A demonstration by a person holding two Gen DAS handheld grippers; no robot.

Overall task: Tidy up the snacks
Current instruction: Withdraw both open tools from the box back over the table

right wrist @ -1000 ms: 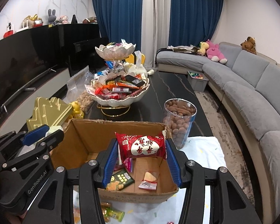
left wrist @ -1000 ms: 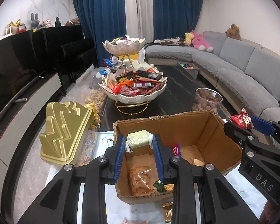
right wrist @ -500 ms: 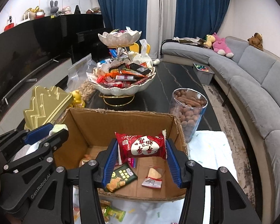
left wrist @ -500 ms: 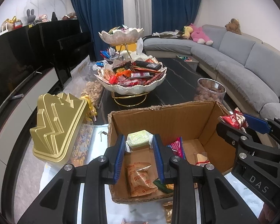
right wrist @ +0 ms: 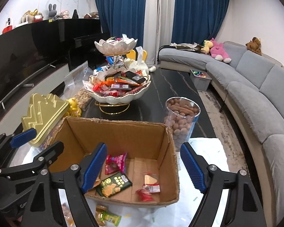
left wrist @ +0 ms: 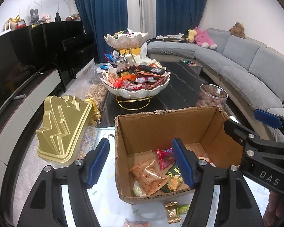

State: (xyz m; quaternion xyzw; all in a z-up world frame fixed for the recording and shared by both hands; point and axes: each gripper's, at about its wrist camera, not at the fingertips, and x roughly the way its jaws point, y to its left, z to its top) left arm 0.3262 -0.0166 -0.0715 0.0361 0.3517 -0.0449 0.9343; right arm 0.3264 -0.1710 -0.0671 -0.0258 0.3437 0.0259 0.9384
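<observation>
Both grippers, left gripper (left wrist: 140, 160) and right gripper (right wrist: 143, 165), hover with jaws spread, empty, over the cardboard box (right wrist: 168, 147), where the snacks are being gathered.

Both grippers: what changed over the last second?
Both let go. The left gripper opened and its pale green snack now lies in the cardboard box; the right gripper opened too, its red packet dropped, probably the red packet on the box floor. Box, tiered snack bowl, gold tin and nut jar stayed put.
</observation>
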